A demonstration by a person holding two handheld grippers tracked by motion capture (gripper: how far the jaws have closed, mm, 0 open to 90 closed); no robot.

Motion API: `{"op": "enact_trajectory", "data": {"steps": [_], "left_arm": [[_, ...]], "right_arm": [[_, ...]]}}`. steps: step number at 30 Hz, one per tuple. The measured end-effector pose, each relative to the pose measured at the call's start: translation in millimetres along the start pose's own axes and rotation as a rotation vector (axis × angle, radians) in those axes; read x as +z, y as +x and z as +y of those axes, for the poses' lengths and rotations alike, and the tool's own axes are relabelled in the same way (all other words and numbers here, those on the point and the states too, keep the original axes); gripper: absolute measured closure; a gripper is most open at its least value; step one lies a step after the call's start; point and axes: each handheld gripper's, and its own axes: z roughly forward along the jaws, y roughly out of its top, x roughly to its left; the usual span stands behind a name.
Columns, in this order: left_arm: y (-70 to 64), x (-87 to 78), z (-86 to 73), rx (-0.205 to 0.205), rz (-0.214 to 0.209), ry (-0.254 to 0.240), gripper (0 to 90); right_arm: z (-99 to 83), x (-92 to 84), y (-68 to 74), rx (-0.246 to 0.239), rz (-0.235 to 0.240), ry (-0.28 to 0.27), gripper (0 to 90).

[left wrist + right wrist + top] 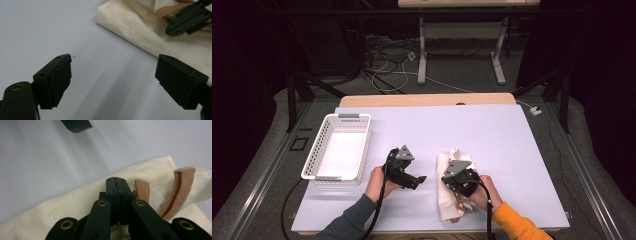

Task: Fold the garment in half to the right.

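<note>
Pale lilac table (492, 135) under me carries a folded cream cloth bag with tan straps (451, 192), lying near the front edge, right of centre. On my right gripper (116, 182) I have the jaws pressed fully together over that bag; whether fabric is pinched between them I cannot tell. On my left gripper (113, 75) the jaws stand wide apart, holding nothing, just beside the bag's edge. A white perforated plastic basket (319, 150) sits well to the left.

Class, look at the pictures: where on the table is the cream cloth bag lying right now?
In the high view the cream cloth bag lies near the table's front edge, right of centre, under the right tool and well right of the white basket.
</note>
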Motion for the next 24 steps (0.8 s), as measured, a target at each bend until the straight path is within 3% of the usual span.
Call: {"op": "enact_trajectory", "data": {"steps": [13, 24], "left_arm": [[-3.8, -1.0, -5.9, 0.017, -0.013, 0.018, 13.1], [-4.5, -1.6, -11.0, 0.029, -0.004, 0.026, 12.6]], "right_arm": [[-19.7, -19.7, -20.7, 0.065, -0.079, 0.035, 89.9], [-37.1, -29.6, -36.2, 0.120, -0.101, 0.089, 88.7]]}}
